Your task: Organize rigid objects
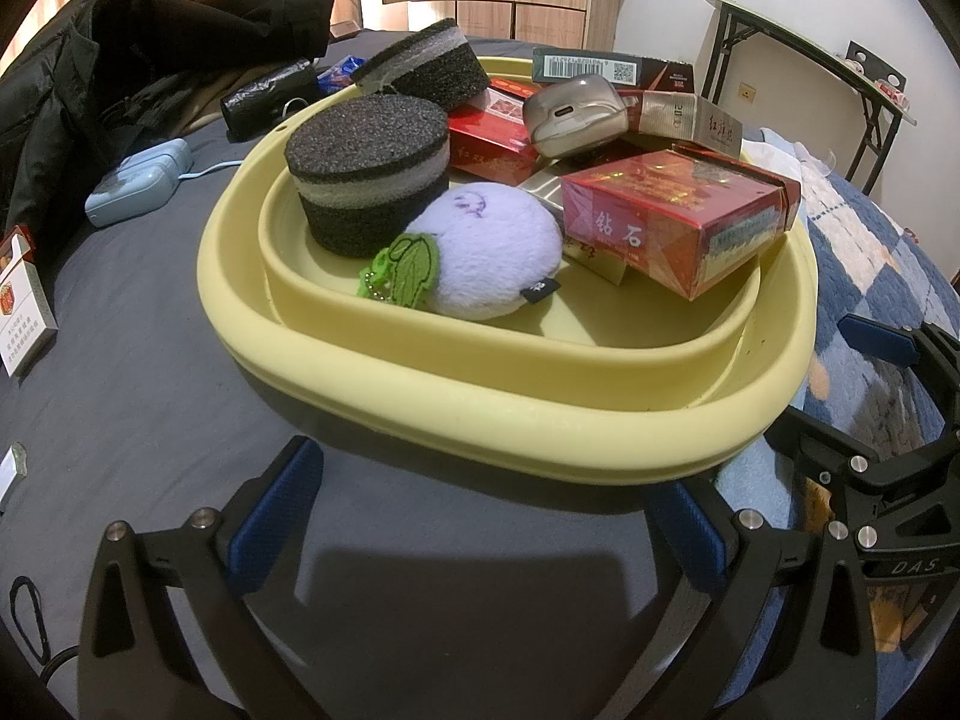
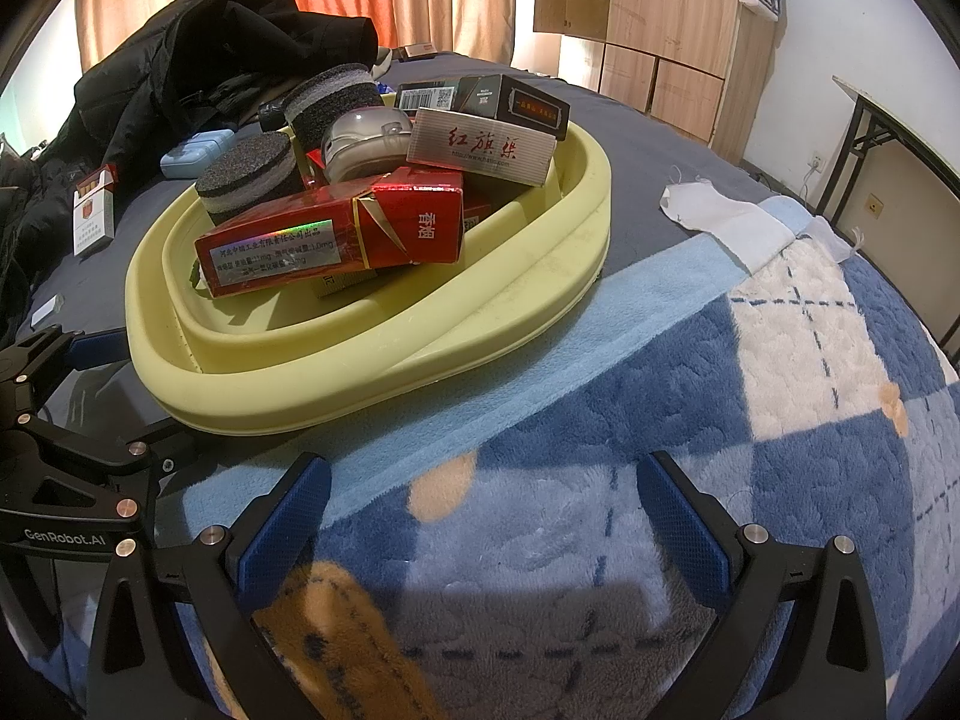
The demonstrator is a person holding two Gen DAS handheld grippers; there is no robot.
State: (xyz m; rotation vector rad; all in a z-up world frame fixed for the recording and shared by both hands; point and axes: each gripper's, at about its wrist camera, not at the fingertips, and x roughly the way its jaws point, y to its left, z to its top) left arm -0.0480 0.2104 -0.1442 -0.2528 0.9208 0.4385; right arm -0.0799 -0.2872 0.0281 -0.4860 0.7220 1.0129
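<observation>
Two grippers, both empty, fingers spread wide. Left wrist view: left gripper (image 1: 480,516) hovers low over dark grey sheet (image 1: 150,396), jaws apart, nothing between them, just short of the yellow basin (image 1: 540,420). Basin holds the sorted stuff: two black-and-grey sponge pucks, near one (image 1: 367,171) upright, far one (image 1: 429,63) tilted at the back rim. Lilac plush ball (image 1: 489,249) with green leaf tag leans against the near puck. Red cigarette box (image 1: 672,222) sits at right, tilted, on top of other packs. Translucent grey case (image 1: 573,114) lies behind it on more red packs. Black barcode box (image 1: 612,69) at the far rim. Outside the basin: light blue case (image 1: 138,183) on the sheet at left, white cigarette pack (image 1: 21,306) at far left edge, black jacket (image 1: 120,60) piled behind. Right gripper (image 1: 888,396) shows at right edge, jaws apart.

Right wrist view: right gripper (image 2: 480,516) over blue-and-white plaid blanket (image 2: 720,420), fingers wide, holding nothing. Basin (image 2: 372,384) up-left, its right side resting on the blanket edge. Red box (image 2: 336,228) in front, silver-white pack (image 2: 480,147) and black box (image 2: 510,99) stacked behind, both pucks at left. White pack (image 2: 93,210) stands open on the sheet, well apart from the basin. White cloth (image 2: 720,216) lies on the bed at right. Left gripper (image 2: 66,414) partly visible at left edge, jaws apart.
</observation>
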